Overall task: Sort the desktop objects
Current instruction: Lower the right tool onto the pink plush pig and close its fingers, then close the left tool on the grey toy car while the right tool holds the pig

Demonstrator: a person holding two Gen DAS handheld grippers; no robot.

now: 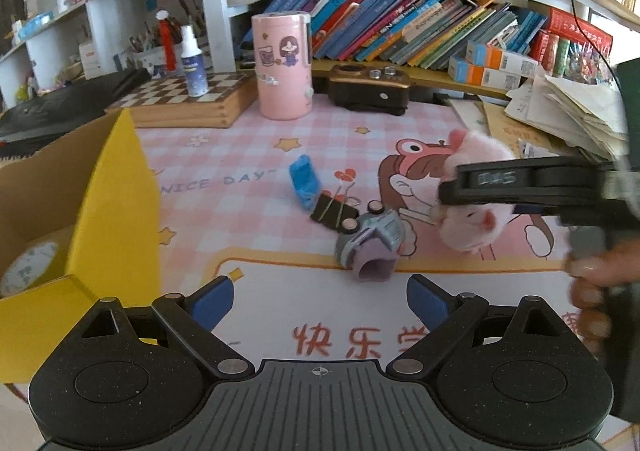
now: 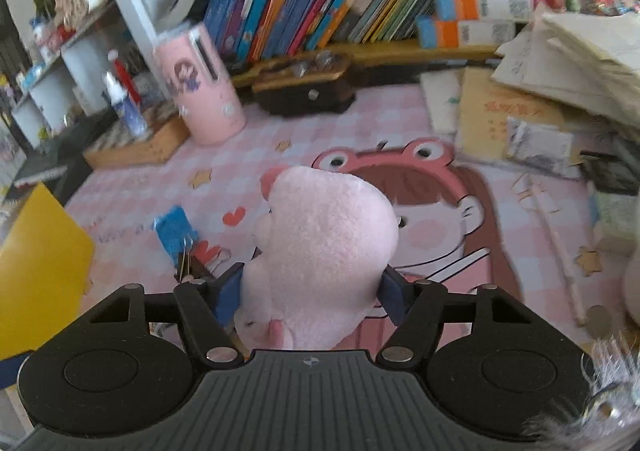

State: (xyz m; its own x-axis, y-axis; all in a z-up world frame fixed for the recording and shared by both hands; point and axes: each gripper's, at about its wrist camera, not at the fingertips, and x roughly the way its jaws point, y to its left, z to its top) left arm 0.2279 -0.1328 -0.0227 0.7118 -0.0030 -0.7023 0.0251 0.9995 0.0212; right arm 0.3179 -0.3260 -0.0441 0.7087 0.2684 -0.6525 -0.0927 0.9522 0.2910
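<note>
- Right claw: blue pads pressed into both flanks of the fluffy pink plush toy, gripped just above the counter.
- Left claw: wide open, holding nothing.
- Yellow cardboard box lies left of both claws, well apart from the toy.

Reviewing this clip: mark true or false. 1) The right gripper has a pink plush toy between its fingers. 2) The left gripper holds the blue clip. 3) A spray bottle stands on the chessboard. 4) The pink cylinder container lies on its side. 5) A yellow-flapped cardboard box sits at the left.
1) True: the right gripper has its fingers against the pink plush toy.
2) False: the left gripper is open and empty; the blue clip lies on the mat.
3) True: spray bottle, chessboard.
4) False: the pink cylinder container stands upright.
5) True: cardboard box.
</note>
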